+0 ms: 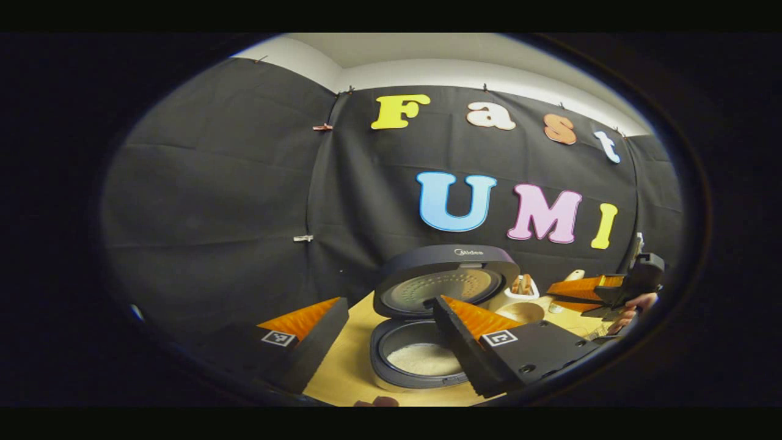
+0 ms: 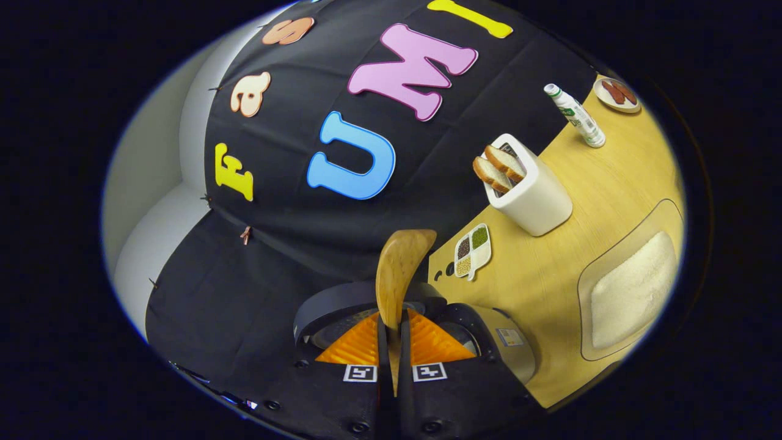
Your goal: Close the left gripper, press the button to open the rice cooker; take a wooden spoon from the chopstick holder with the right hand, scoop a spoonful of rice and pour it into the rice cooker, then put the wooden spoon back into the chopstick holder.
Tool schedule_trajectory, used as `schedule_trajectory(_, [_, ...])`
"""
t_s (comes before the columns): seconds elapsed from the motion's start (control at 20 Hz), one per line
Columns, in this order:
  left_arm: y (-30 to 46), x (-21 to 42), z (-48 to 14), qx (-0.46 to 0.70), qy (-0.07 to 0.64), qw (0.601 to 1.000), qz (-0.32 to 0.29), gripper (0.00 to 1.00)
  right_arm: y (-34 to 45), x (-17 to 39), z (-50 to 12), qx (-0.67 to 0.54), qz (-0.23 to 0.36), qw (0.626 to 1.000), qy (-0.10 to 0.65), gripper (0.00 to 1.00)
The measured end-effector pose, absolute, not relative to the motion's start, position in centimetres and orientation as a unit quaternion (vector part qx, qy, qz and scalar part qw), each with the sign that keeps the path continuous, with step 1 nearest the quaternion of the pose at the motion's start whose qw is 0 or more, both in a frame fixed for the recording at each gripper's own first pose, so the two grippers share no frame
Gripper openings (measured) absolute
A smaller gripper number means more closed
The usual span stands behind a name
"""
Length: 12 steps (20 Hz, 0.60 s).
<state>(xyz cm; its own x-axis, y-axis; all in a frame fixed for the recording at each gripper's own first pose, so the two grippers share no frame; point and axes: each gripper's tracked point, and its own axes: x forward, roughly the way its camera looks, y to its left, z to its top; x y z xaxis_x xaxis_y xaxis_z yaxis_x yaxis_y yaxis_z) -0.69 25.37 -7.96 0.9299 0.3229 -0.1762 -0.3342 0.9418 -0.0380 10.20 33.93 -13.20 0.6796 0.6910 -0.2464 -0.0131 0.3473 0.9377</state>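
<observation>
The left gripper has its fingers spread wide, and the rice cooker sits between them on the table, lid up, rice inside; "Midea" is printed on the lid. In the right gripper view, the right gripper is clamped on the wooden spoon, its bowl raised over the rice cooker, left of the white holder.

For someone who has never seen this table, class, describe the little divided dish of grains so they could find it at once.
Start at the open rice cooker on the wooden table, by the black cloth wall. Beyond it, short of the white chopstick holder, lies the divided dish. It alone is flat and split into four compartments of different-coloured grains.
</observation>
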Motion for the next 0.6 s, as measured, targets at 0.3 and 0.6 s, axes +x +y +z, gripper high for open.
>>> schedule_trajectory(0.3, [26.5, -0.9, -8.4, -0.04, 0.086, 0.98, 0.177, 0.92, 37.1, 10.7, -11.1, 0.439, 0.269, 0.808, 0.286, 0.06])
schedule_trajectory(0.6, [27.2, -0.3, -9.0, -0.049, 0.089, 0.979, 0.18, 0.95, 39.2, 9.6, -10.9, 0.323, 0.312, 0.857, 0.252, 0.06])
